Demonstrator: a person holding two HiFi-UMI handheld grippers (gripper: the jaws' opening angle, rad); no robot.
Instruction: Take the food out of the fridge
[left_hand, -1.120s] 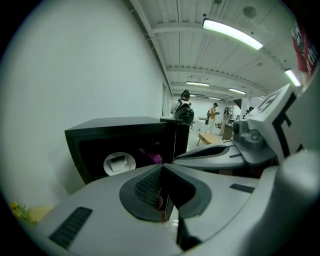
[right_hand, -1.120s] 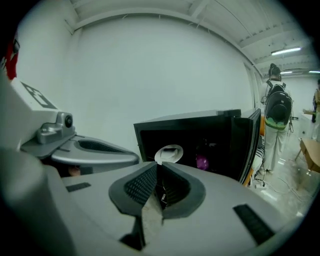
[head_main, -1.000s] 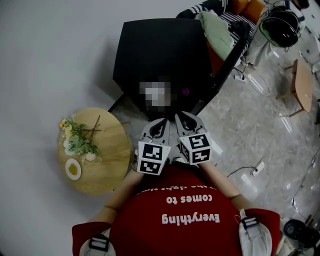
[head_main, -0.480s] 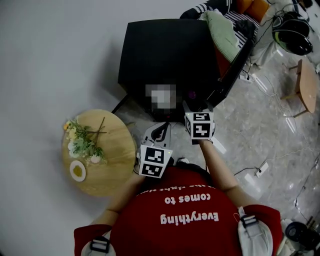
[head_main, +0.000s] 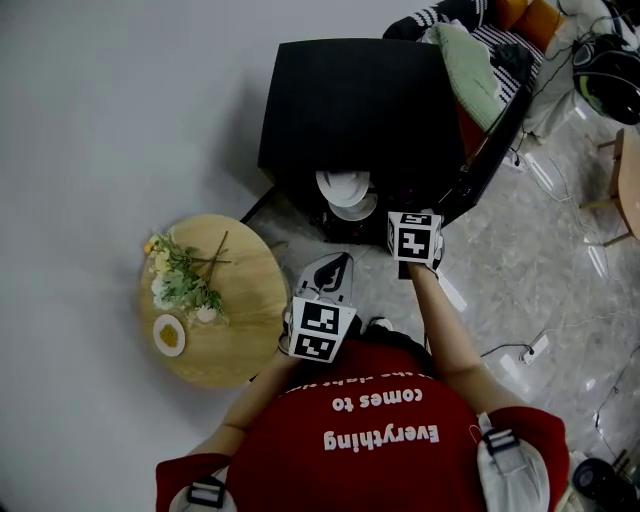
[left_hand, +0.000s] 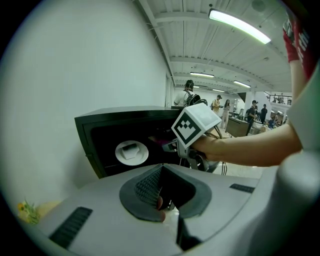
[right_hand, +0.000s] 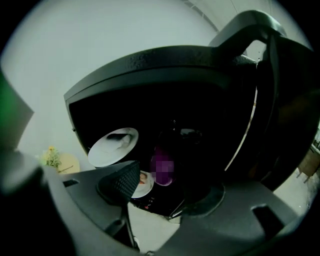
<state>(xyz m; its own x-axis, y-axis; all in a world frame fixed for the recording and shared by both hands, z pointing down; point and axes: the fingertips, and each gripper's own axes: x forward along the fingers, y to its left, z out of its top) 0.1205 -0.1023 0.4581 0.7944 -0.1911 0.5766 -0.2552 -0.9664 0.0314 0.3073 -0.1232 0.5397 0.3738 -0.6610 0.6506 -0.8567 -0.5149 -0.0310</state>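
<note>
The black fridge (head_main: 360, 100) stands open, its door (head_main: 490, 110) swung to the right. On an upper shelf sits a white plate (right_hand: 112, 146) with pale food on it, also seen as the plate (head_main: 345, 188) and the plate (left_hand: 131, 151). Below it lies a smaller plate of food (right_hand: 142, 184), beside a purple item (right_hand: 162, 167) too blurred to identify. My right gripper (right_hand: 167, 192) is just in front of the fridge's opening. Its jaws have just been opening and stand open with nothing between them. My left gripper (left_hand: 161, 200) is shut and empty, held back near my body.
A round wooden table (head_main: 240, 320) stands left of the fridge, carrying flowers (head_main: 180, 280) and a small dish (head_main: 169, 335). Cushions and clothes (head_main: 470, 60) lie behind the fridge door. Cables (head_main: 530, 350) run over the tiled floor to the right.
My right gripper has moved forward and down from beside the left one to the fridge's opening, and its jaws have opened. The left gripper has barely shifted.
</note>
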